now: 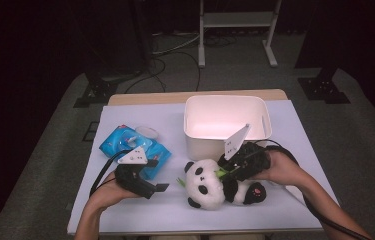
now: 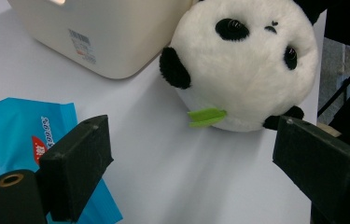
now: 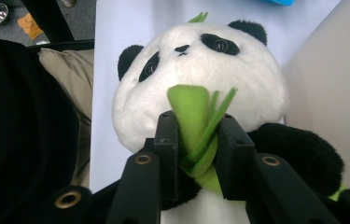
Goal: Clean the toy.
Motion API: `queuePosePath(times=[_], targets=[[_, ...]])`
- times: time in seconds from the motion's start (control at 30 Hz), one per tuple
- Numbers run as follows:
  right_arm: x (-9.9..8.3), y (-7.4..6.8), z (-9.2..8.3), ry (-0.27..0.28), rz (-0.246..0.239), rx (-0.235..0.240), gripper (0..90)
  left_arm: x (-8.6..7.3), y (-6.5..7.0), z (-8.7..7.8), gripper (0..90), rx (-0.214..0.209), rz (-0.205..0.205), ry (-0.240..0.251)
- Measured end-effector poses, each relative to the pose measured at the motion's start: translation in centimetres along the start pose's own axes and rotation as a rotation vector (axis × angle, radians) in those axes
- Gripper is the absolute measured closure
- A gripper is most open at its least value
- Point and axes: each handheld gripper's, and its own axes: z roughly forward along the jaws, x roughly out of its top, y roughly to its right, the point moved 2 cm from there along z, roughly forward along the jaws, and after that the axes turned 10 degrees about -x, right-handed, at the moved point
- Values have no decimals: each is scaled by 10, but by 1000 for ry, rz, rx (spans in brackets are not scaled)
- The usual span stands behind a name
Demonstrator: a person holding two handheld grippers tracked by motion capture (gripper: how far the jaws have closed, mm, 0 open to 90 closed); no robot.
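A panda plush [image 1: 204,186] lies on its back on the white table cover, just in front of the white bin [image 1: 210,146]. In the right gripper view my right gripper [image 3: 196,122] is shut on the green felt bamboo [image 3: 192,105] at the panda's [image 3: 200,65] chest. Seen from above, the right gripper [image 1: 223,173] comes in from the right, over the panda's body. My left gripper [image 1: 154,189] rests to the panda's left, open with nothing between its jaws. In the left gripper view it [image 2: 191,144] faces the panda's head [image 2: 247,65] from a short way off.
A blue packet [image 1: 125,142] lies at the left, behind the left gripper, with a small round white lid [image 1: 146,132] beside it. The bin [image 2: 102,37] stands at the back centre. The table's front edge [image 1: 200,231] runs close to the person's forearms.
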Motion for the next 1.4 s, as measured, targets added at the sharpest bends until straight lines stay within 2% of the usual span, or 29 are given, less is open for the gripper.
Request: queuePosePath(times=[0.33,0.47,0.9,1.1,1.4], targets=[[-1,5,-4,31,28,14,742,-2,-2,2,109,-1,-11,1],[-1,7,-8,41,32,-1,745,-3,-3,1,109,-1,-17,0],[7,12,-24,48,17,-4,750,-6,-6,3,108,-7,-26,0],[11,15,-35,59,12,-26,751,-7,-8,1,107,-11,-30,10],[19,18,-52,71,6,-29,751,-8,-12,0,107,-12,-38,18]])
